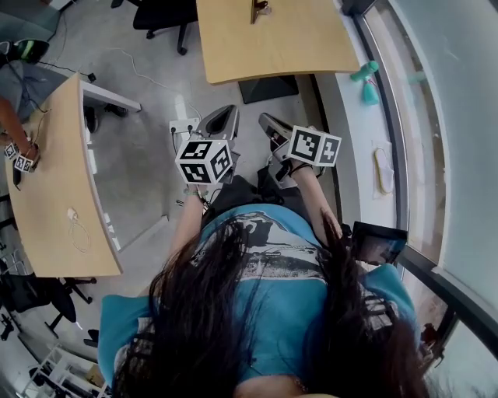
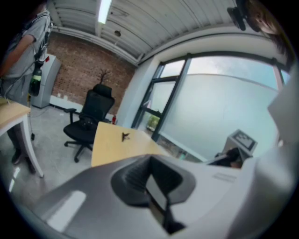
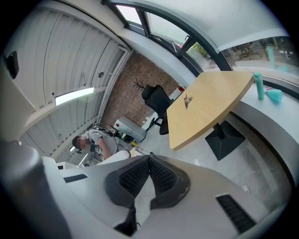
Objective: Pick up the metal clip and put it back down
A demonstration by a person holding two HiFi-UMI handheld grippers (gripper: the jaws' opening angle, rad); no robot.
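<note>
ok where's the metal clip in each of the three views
Head view: the metal clip lies at the top edge, near the middle, on the wooden table.
Left gripper view: it is a small dark shape left of centre, on the tabletop.
Right gripper view: it is up and right of centre, on the tabletop.
Shared landmark: that wooden table, with the black office chair beside it.

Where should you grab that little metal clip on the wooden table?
Probably its raised top part, coming straight down from above. The metal clip sits alone on the wooden table, sticking up off the flat top, so jaws can close across it from both sides. It is too small here to make out its handles.
</note>
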